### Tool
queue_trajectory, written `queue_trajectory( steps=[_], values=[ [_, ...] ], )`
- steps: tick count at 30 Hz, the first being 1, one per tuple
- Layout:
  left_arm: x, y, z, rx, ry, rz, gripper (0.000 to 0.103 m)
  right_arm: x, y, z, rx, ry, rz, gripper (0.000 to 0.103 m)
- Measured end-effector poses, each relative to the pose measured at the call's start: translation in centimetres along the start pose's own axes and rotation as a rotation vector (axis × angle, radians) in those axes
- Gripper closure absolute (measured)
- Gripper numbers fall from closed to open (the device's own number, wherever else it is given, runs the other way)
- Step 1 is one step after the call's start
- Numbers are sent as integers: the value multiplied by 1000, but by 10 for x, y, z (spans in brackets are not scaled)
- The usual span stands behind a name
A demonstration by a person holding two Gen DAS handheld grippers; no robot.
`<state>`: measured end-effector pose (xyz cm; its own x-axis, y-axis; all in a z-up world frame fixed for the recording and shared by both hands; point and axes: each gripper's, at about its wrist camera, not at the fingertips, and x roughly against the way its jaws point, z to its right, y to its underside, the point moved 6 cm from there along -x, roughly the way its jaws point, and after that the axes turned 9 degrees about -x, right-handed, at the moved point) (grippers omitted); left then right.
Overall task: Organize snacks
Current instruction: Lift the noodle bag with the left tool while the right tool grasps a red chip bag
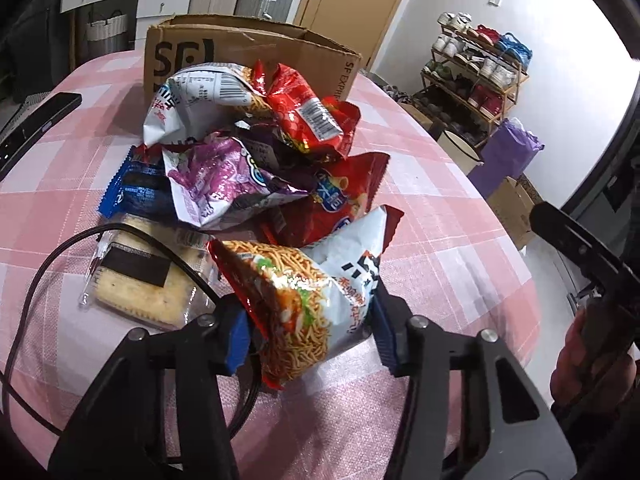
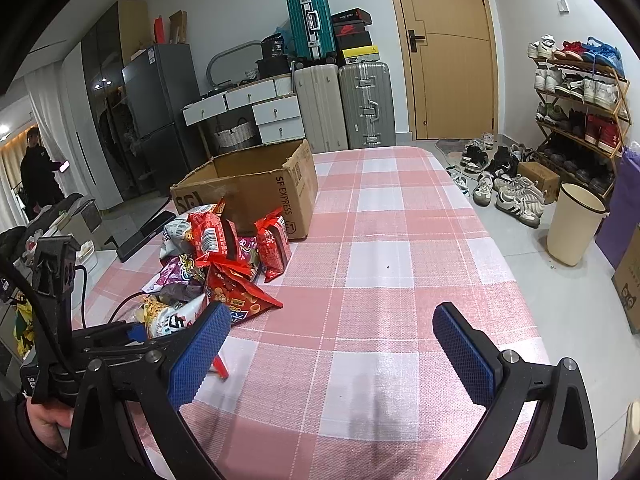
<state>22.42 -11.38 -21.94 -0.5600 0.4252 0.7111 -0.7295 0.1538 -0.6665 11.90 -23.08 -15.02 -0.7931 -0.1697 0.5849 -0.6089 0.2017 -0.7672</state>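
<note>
cardboard box [image 2: 256, 184], open top, stands at the far side of the pink checked tablecloth [image 2: 400, 248]; printed "sf express" on its side. from the right wrist view the visible part of its inside shows only bare cardboard; the floor of the box is hidden by the near wall.

snack heap sits on the cloth just in front of the box, touching or nearly touching its front wall. count from the left wrist view: two noodle-snack packets of the same white and orange print, one at the top of the heap [image 1: 208, 92], the other the noodle packet [image 1: 304, 304] in the left gripper; one red packet [image 1: 308, 116] beside the top one; one purple packet [image 1: 228, 180]; one blue packet [image 1: 132, 192], partly under the purple; one dark red packet [image 1: 344, 200]; one clear-wrapped cracker pack [image 1: 140, 284] lying flat at the near left. more may be buried; cannot tell.

left gripper [image 1: 308, 332]: blue pads pinching the noodle packet, one on each side, packet standing up between them at the near edge of the heap. a black cable [image 1: 48, 264] loops over the cracker pack.

right gripper [image 2: 332, 344]: fingers spread wide, nothing between them, over bare cloth to the right of the heap.

off the table: one cream waste bin [image 2: 576, 220] on the floor, one shoe rack [image 2: 580, 104], three suitcases against the far wall [image 2: 344, 108].
</note>
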Motion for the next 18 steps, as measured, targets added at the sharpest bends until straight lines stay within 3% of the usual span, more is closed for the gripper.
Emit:
queue_trajectory(
  steps=[5,6,11,18],
  values=[
    [-1,-8,5,-4,12,6,58,0,0,-2,1,-2,0,0],
    [8,9,1,-6,11,13,58,0,0,-2,2,-1,0,0],
    [32,32,-10,-1,14,38,58,3,0,-3,0,-7,3,0],
    [84,39,-30,19,-4,107,58,0,3,0,4,-40,-9,0]
  ],
)
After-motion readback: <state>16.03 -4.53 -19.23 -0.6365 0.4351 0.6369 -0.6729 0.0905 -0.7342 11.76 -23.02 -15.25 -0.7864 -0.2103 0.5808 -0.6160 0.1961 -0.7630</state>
